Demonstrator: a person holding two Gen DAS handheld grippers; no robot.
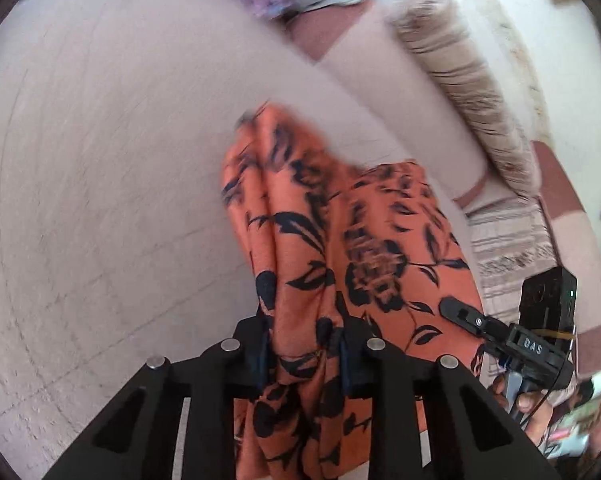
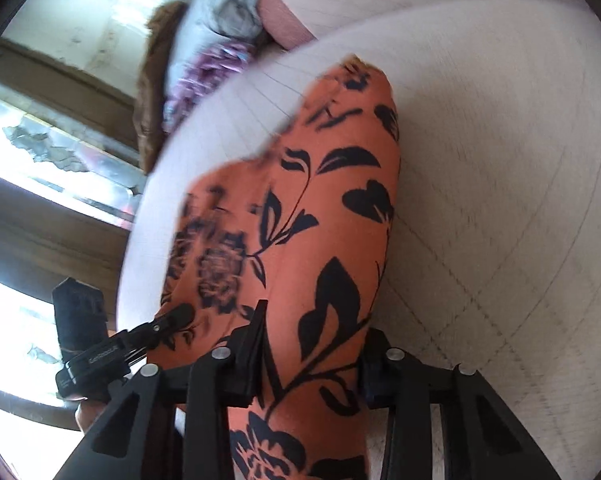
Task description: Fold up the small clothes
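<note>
Nearest us in the left wrist view, our left gripper (image 1: pixel 302 354) pinches a bunched edge of the orange cloth (image 1: pixel 300 248), which trails ahead onto the bed (image 1: pixel 100 140). Across in the right wrist view, our right gripper (image 2: pixel 306 364) clamps the neighbouring edge, cloth running lengthwise away; both hands equally near.

Pale quilted bed cover under daylight

The pale stitched cover (image 1: pixel 100 160) fills most of both views; a fringed beige cushion (image 1: pixel 460 76) lies at upper right of the left view, and a bright window (image 2: pixel 16 320) glares at lower left of the right view.
</note>
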